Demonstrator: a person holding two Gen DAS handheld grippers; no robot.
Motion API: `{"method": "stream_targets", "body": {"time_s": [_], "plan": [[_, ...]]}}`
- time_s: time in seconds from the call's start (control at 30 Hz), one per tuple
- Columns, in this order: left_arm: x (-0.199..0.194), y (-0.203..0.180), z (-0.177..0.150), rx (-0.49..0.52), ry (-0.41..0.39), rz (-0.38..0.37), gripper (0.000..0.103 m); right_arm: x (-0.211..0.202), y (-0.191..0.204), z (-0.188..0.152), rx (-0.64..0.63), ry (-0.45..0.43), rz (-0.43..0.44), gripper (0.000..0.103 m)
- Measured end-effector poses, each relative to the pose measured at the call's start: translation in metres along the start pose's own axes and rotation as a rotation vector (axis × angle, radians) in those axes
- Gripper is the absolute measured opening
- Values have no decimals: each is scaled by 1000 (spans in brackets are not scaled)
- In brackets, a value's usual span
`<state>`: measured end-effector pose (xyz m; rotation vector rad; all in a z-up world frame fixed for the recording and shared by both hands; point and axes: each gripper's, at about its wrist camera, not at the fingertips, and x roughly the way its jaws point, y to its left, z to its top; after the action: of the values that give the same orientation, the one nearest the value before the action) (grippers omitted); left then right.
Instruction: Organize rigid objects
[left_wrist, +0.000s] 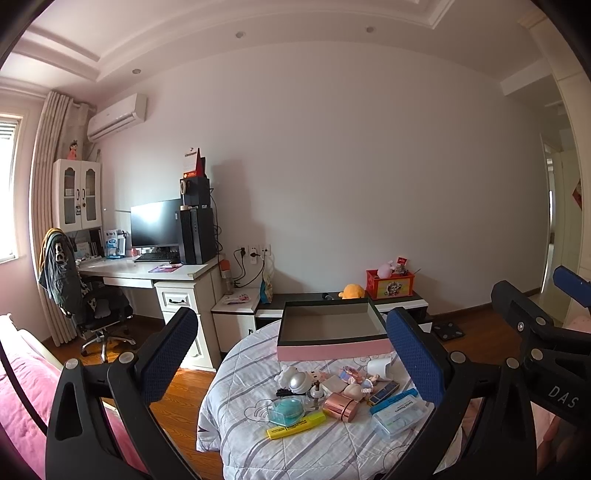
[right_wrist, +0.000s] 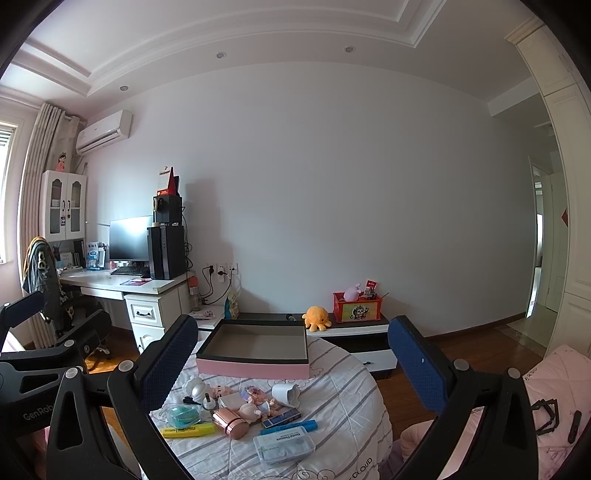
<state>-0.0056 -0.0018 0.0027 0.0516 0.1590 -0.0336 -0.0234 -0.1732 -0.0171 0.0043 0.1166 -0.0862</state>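
An empty pink box with a dark rim (left_wrist: 332, 328) (right_wrist: 255, 350) stands at the far side of a round table covered by a striped quilt (left_wrist: 332, 443) (right_wrist: 343, 398). In front of it lie small items: a yellow highlighter (left_wrist: 295, 424) (right_wrist: 188, 430), a rose-gold cylinder (left_wrist: 340, 406) (right_wrist: 231, 421), a clear dental floss case (left_wrist: 397, 415) (right_wrist: 283, 445), a teal item in clear packaging (left_wrist: 286, 410) (right_wrist: 183, 413), a white cup (left_wrist: 380, 369) (right_wrist: 286, 394) and small figurines (left_wrist: 360, 384). My left gripper (left_wrist: 295, 354) and right gripper (right_wrist: 291, 362) are open and empty, held above the near side of the pile.
A white desk (left_wrist: 147, 273) with monitor and computer tower stands at the left, with an office chair (left_wrist: 92, 314). A low cabinet (right_wrist: 354, 332) behind the table holds a red box and an orange plush. Pink bedding lies at both lower sides. Wooden floor surrounds the table.
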Motion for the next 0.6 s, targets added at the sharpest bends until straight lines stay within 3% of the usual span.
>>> {"method": "stream_targets", "body": {"time_s": [0.6], "plan": [[-4, 2, 2, -5, -8, 0, 103, -1, 1, 1, 0, -6, 5, 103]]}}
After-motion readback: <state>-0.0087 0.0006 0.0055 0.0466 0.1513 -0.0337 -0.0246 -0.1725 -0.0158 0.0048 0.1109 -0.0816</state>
